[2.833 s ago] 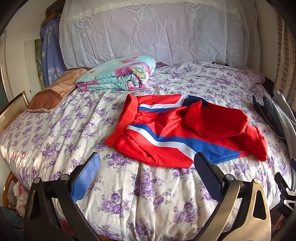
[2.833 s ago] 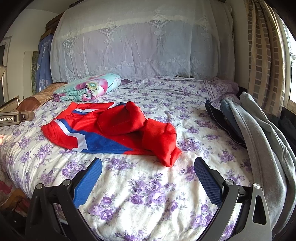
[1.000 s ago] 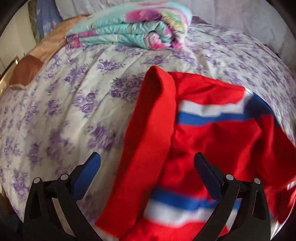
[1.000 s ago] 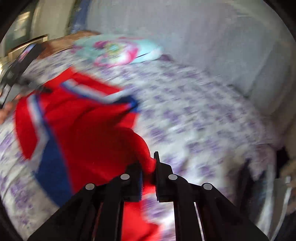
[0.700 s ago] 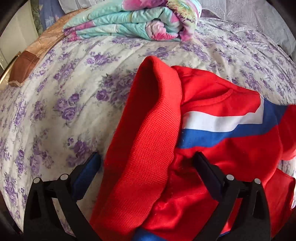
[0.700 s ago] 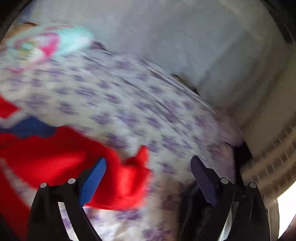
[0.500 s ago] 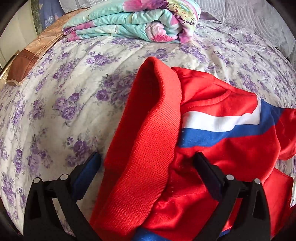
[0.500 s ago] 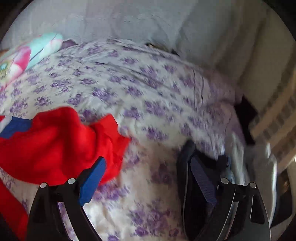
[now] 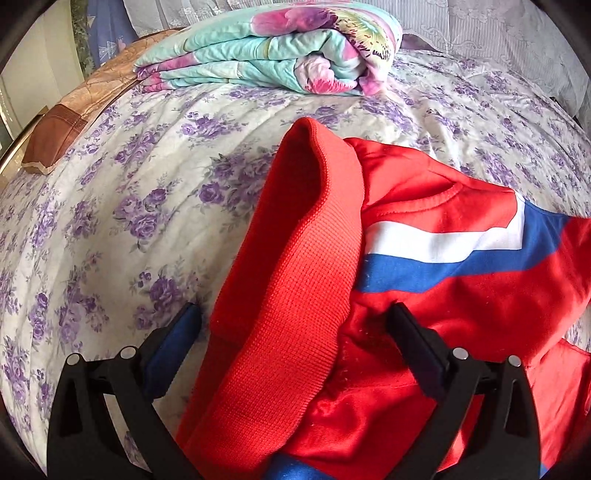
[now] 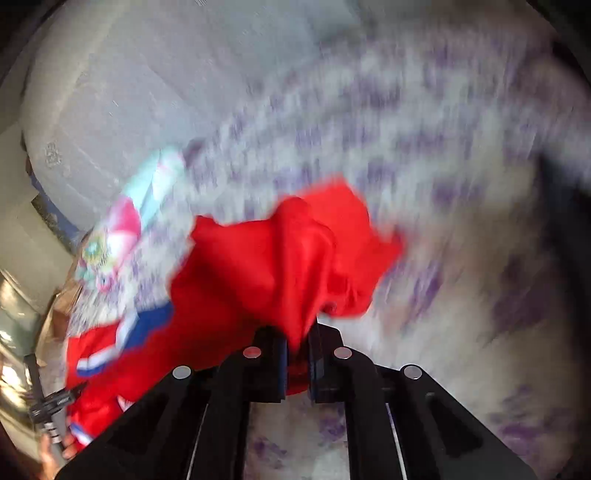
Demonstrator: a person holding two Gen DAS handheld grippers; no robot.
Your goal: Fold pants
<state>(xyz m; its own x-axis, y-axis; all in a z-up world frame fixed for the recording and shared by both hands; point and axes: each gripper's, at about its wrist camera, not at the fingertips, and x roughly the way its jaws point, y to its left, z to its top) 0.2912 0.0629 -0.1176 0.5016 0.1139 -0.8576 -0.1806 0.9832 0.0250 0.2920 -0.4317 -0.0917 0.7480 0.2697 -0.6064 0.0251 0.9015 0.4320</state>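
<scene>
The red pants (image 9: 436,266) with white and blue stripes lie rumpled on the flowered bed. Their ribbed red waistband (image 9: 291,280) runs between the open jaws of my left gripper (image 9: 295,350), which sits low over the cloth with nothing pinched. In the blurred right wrist view my right gripper (image 10: 297,360) is shut on a bunched red fold of the pants (image 10: 280,258) and holds it up off the bed. The left gripper (image 10: 51,406) shows small at the lower left there.
A folded teal and pink floral quilt (image 9: 273,51) lies at the head of the bed (image 9: 110,192), also blurred in the right wrist view (image 10: 122,229). A brown pillow (image 9: 55,136) sits at the far left edge. A white lace headboard cover (image 9: 498,33) stands behind.
My right gripper was open half a second ago; it has swung back over the pants and shut on a red fold. My left gripper has barely moved over the waistband.
</scene>
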